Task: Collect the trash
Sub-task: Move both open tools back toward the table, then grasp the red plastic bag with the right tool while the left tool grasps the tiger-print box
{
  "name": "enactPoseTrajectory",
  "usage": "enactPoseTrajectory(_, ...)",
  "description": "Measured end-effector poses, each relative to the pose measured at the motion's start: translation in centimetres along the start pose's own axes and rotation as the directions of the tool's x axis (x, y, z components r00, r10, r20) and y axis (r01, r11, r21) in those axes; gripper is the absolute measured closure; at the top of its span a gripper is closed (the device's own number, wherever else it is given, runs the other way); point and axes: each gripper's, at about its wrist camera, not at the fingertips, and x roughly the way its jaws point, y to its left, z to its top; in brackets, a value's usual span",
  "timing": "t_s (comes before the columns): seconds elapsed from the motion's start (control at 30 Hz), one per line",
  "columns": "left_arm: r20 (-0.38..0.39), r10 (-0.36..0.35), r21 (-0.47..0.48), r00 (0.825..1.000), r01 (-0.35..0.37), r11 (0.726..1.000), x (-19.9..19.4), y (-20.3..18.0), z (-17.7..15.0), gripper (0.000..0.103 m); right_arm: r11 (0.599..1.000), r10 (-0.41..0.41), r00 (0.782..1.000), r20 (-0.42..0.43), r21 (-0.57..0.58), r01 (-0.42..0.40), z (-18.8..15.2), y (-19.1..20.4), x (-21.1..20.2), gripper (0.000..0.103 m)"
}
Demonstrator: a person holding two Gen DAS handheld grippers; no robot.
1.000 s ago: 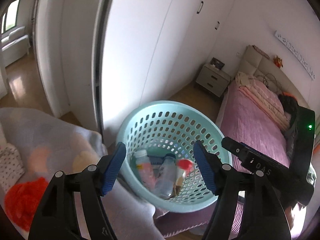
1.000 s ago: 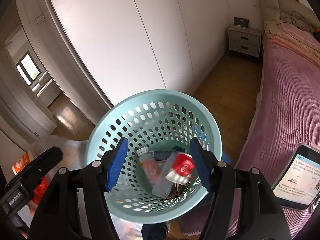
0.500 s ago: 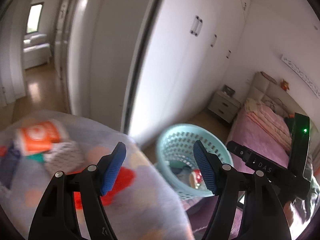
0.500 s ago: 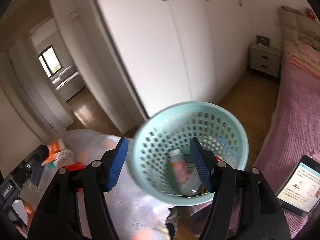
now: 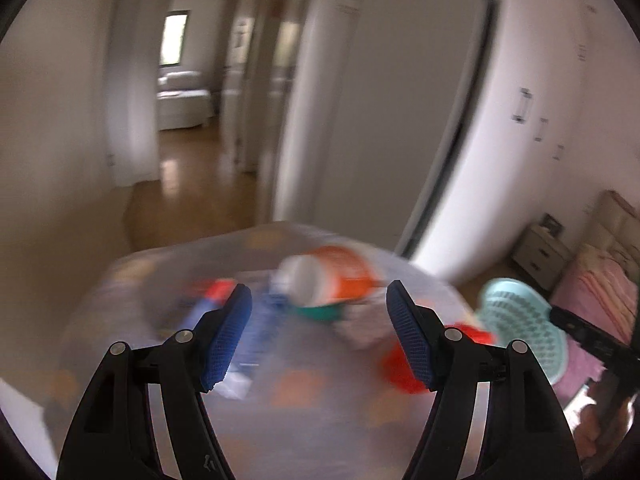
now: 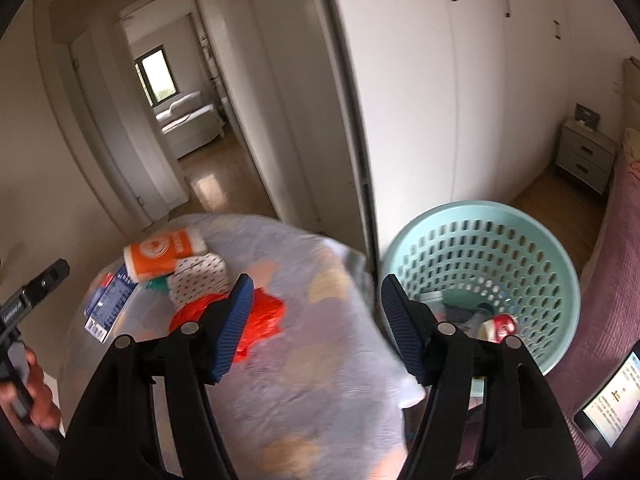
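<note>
**Both grippers swing from basket to trash pile**

Since a second ago both views have swept off the basket (image 6: 480, 276) onto the cloth-covered counter (image 6: 312, 380) — the basket now sits at the right. The left gripper (image 5: 319, 332) and right gripper (image 6: 316, 320) both stand fairly wide and empty. Remaining trash lies on the counter's far side: an orange cup (image 6: 160, 254), a spotted packet (image 6: 198, 280), a blue box (image 6: 108, 300) and a red bag (image 6: 256, 316). Bottles already lie in the basket.

Risk, as I judge it: the pieces touch and overlap, so a hasty closing could grab two or push one off the edge; the bag may slip.

The left view is badly blurred — shapes only. The counter's near edge is cut off.
</note>
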Motion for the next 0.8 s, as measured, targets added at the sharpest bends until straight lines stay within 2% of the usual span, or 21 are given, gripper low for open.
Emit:
enactPoseTrajectory(0.07,-0.018,0.058,-0.014,0.998,-0.058,0.998,0.6,2.6,0.3,0.035,1.000,-0.002,1.000,-0.005,-0.019,0.002,-0.2,1.1,0.5,0.040)
enactPoseTrajectory(0.17,-0.072,0.082,-0.014,0.994,-0.083,0.996,1.9,5.9,0.3,0.035,0.999,0.020,0.999,-0.025,-0.027,-0.021,-0.6,2.8,1.6,0.038)
enactPoseTrajectory(0.2,-0.087,0.086,-0.016,0.992,-0.087,0.996,2.5,6.7,0.2,0.035,0.999,0.029,0.999,-0.033,-0.027,-0.030,-0.6,3.2,1.8,0.034)
enactPoseTrajectory(0.4,-0.170,0.014,-0.062,0.985,-0.025,0.998,5.0,10.6,-0.8,0.033,0.996,0.049,0.996,-0.072,-0.072,-0.055,-1.8,6.4,4.2,0.031)
enactPoseTrajectory(0.6,-0.227,0.010,-0.052,0.974,-0.023,0.998,6.3,11.2,-2.0,0.031,0.993,0.079,0.990,-0.120,-0.082,-0.089,-2.7,8.4,6.3,0.031)
enactPoseTrajectory(0.7,-0.242,-0.007,-0.060,0.970,-0.008,0.998,6.7,11.4,-2.1,0.031,0.990,0.095,0.986,-0.134,-0.089,-0.108,-3.1,9.4,7.0,0.031)
enactPoseTrajectory(0.8,-0.247,0.008,-0.056,0.969,-0.023,0.998,7.2,11.6,-1.9,0.031,0.987,0.100,0.984,-0.146,-0.107,-0.116,-3.4,10.3,7.5,0.030)
